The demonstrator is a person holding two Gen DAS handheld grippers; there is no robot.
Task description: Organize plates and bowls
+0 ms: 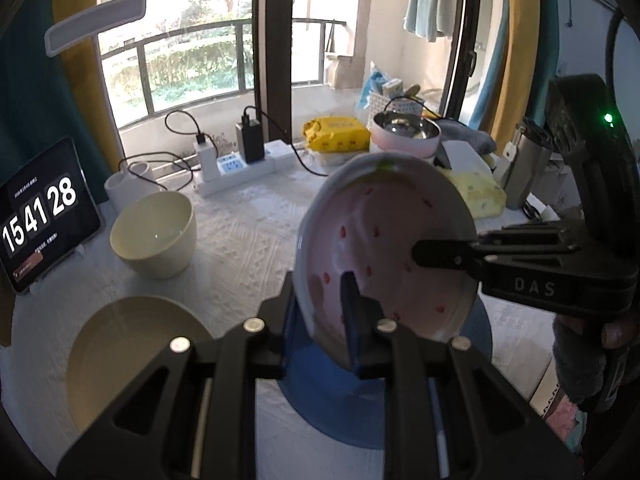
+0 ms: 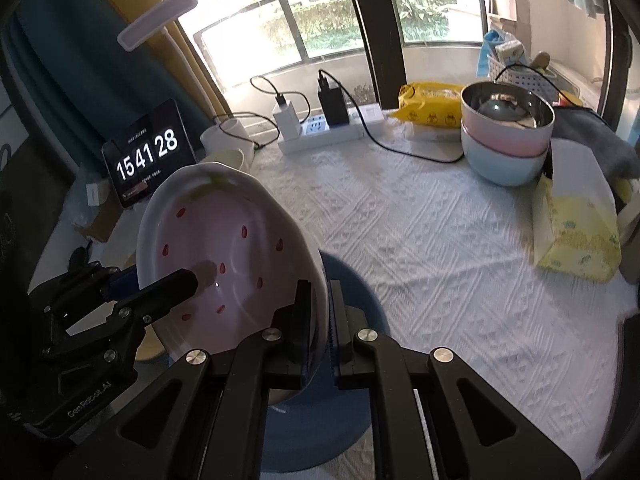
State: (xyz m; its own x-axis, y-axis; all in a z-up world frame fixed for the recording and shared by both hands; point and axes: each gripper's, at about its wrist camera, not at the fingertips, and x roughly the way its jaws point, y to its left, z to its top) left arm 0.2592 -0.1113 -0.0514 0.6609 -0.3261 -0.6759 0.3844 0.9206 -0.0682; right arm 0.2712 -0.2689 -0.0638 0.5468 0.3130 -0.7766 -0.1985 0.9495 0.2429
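Left wrist view, left to right. Tablet clock (image 1: 46, 216) stood at 9 o'clock on the white textured tablecloth (image 1: 248, 236). A cream bowl (image 1: 154, 234) sat just right of it; a cream plate (image 1: 128, 360) lay at 7 o'clock, near the bowl but apart. Power strip (image 1: 240, 170) with chargers sat at 12 o'clock.

The strawberry-pattern plate (image 1: 384, 248) was held tilted, nearly on edge, above a blue plate (image 1: 340, 408) lying flat on the cloth. Left gripper (image 1: 320, 312) was clenched on the strawberry plate's lower rim, one finger on each face. Right gripper (image 1: 440, 256) entered from 3 o'clock, its visible finger lying across the plate's inner face.

Right wrist view: right gripper (image 2: 318, 320) was likewise clamped on the rim of the strawberry plate (image 2: 224, 248); left gripper (image 2: 168, 288) reached in from 9 o'clock. Stacked bowls (image 2: 506, 136), steel-lined pink over pale blue, stood at 2 o'clock; a yellow tissue pack (image 2: 576, 224) lay at 3 o'clock.
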